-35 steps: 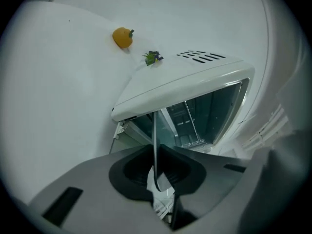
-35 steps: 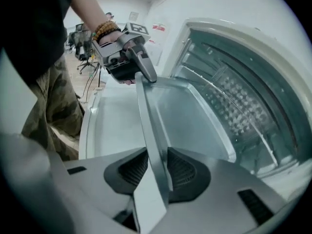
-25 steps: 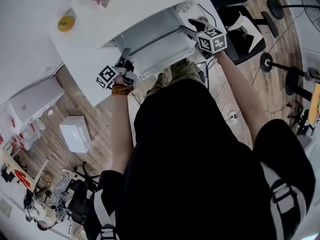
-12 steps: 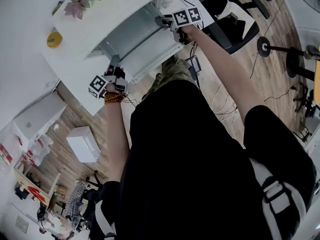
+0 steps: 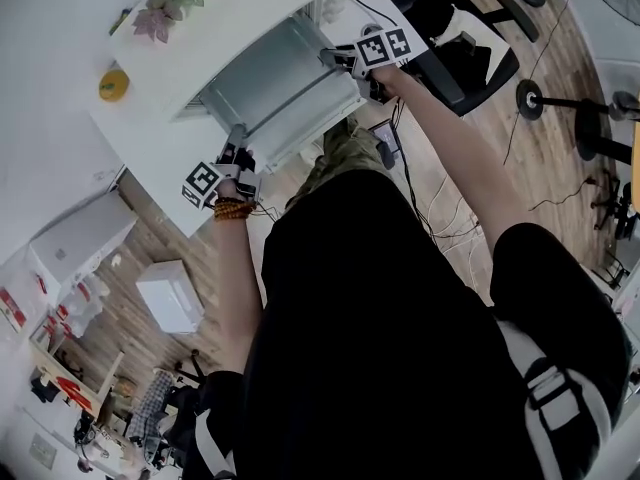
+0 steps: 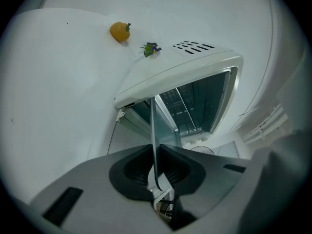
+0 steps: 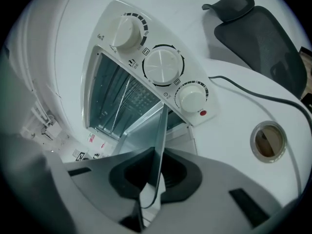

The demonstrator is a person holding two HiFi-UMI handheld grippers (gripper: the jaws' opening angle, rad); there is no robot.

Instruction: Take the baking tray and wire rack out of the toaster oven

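The person's black-sleeved torso (image 5: 380, 318) fills the foreground of the head view. Both arms reach out toward the boxy white toaster oven (image 6: 175, 72), and a beaded bracelet (image 5: 232, 208) sits on the left wrist.

The left gripper (image 6: 156, 150) is at the oven's left front corner. Its jaws are pinched almost fully together on the thin rim of the flat silver metal baking tray (image 7: 144, 133). The right gripper (image 7: 158, 152) is at the oven's right front corner. Its jaws have just been closing and now clamp the opposite rim, which runs straight between the pads. The baking tray spans from one gripper to the other and juts out of the oven's open mouth, with its far end still at the opening.

Inside the oven cavity, behind the tray, are the thin bars of the wire rack (image 6: 185, 113).

On the oven's right face, three round white dials (image 7: 163, 66) stand in a column above a small red lamp (image 7: 203, 113).

The oven stands on a white table (image 7: 234, 145). To the oven's right on the table, a black cable (image 7: 243, 89) snakes past a round grommet hole (image 7: 267, 140), and beyond those stands a black mesh office chair (image 7: 263, 38). Beyond the oven's left side lie a green and purple sprig (image 6: 151, 48) and, farther off, a small orange fruit-shaped thing (image 6: 120, 31).
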